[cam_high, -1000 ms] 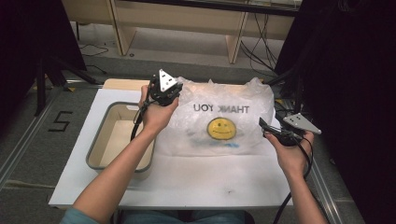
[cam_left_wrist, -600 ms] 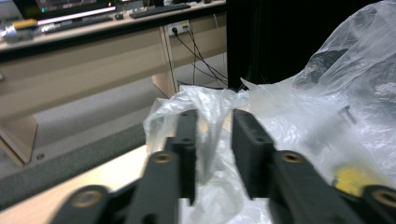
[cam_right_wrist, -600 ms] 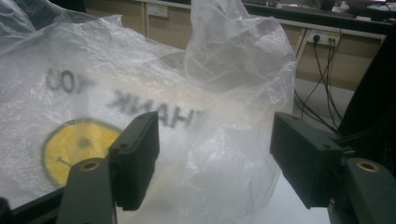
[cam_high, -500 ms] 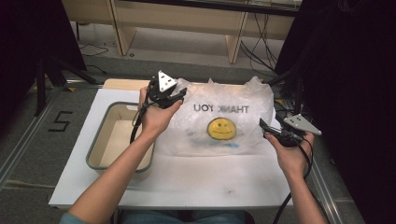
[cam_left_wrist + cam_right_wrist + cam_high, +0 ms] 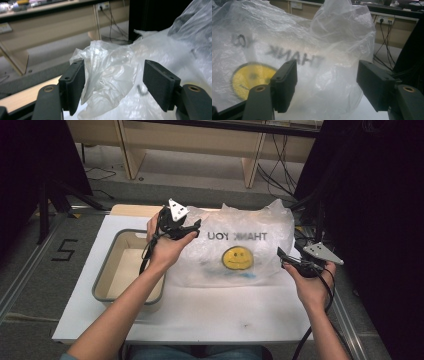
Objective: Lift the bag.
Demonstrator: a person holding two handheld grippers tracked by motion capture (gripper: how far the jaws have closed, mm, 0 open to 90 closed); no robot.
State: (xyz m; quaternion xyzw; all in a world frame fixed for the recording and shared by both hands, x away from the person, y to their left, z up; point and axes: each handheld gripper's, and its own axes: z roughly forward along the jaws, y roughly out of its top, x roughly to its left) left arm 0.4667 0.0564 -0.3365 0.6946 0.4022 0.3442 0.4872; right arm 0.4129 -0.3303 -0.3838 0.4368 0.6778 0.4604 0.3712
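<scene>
One white worktop (image 5: 210, 307), one bag, one tub, two claws.

One clear crinkled plastic bag (image 5: 240, 247) printed "THANK YOU" with a yellow smiley lies on the worktop's far half, beside one grey-rimmed beige rectangular tub (image 5: 112, 270). The left claw (image 5: 192, 226) has just been opening: it pinched the bag's corner before, now its jaws stand apart around loose film. The right claw (image 5: 281, 256) is open, unmoved at the bag's right edge.
</scene>
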